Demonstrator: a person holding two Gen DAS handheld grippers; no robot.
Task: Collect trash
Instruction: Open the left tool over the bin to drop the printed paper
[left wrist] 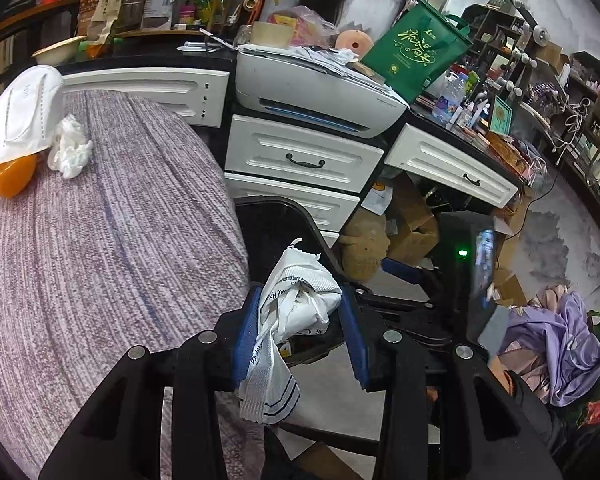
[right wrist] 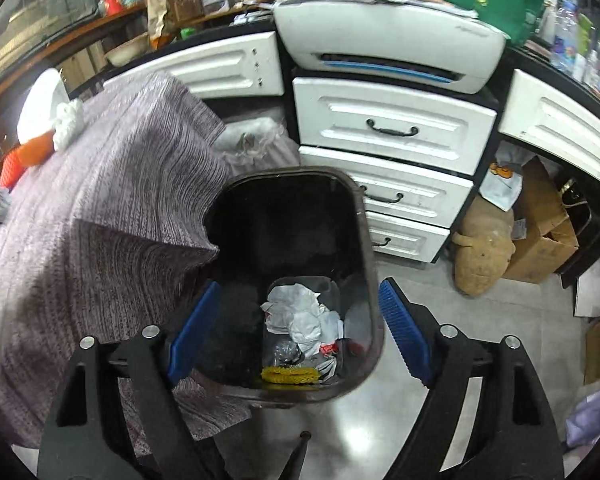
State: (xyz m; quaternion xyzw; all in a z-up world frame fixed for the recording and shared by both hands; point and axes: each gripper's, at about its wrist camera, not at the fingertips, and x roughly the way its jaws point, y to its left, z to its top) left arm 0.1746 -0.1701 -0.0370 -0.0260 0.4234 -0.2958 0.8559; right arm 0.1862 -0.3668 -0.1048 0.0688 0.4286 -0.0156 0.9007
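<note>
Trash is distributed across three locations: the bench, the bin and the left gripper.

Bench [left wrist: 100, 220]: covered by a purple-grey knitted cloth [right wrist: 112, 200], which hangs over the edge beside the bin. At its far corner lie a white face mask [left wrist: 20, 116], a crumpled white tissue [left wrist: 70, 148] touching the mask, and an orange item [left wrist: 14, 178] partly under the mask.

Black trash bin [right wrist: 364, 216]: stands on the floor between the bench and the white drawer unit [right wrist: 392, 128]. Its bottom holds crumpled white paper [right wrist: 304, 316] and a yellow object [right wrist: 288, 376].

Right gripper [right wrist: 300, 332]: positioned directly above the bin opening. The blue fingers [right wrist: 194, 328] stand wide apart with nothing between them.

Left gripper [left wrist: 300, 332]: positioned beside the bench edge, over the bin rim [left wrist: 292, 208]. The fingers [left wrist: 246, 332] are set narrow and clamp a crumpled white wrapper [left wrist: 296, 308] with dark printed lines; its lower end hangs below the pads.
</note>
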